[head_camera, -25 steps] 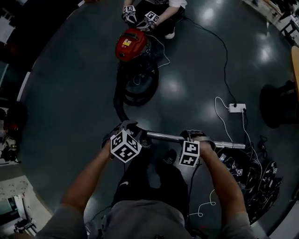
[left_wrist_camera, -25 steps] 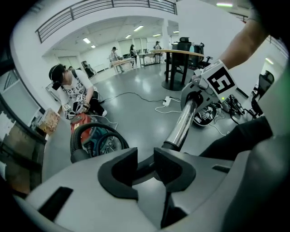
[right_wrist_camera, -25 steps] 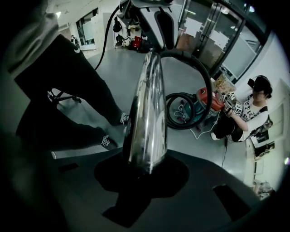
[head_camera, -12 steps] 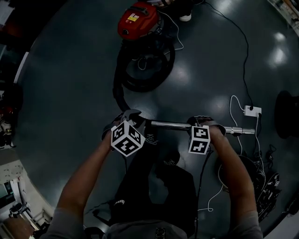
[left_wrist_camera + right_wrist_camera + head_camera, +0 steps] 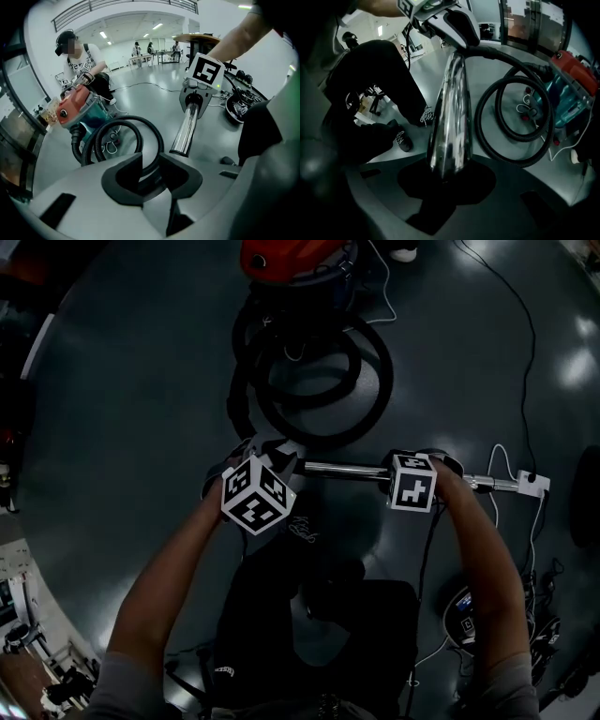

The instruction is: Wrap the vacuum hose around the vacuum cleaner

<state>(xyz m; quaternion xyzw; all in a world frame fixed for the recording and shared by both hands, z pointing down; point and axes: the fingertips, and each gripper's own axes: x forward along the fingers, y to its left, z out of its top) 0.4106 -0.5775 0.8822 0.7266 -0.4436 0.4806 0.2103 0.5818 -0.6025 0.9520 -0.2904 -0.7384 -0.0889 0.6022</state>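
Both grippers lowered, left gripper (image 5: pixel 149 165) jaws gripping hose (image 5: pixel 126 118), right gripper (image 5: pixel 445 180) jaws gripping wand (image 5: pixel 450 117)

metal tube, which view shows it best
Head view: the metal tube shows full length, from the hose handle in left gripper past right gripper. Left gripper view shows a stretch; right gripper view shows it foreshortened in its jaws.

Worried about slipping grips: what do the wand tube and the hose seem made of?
The wand tube looks like polished metal, probably chromed steel: mirror-like reflections. The hose looks like matte black flexible plastic or rubber: fine ribbing along its loops.
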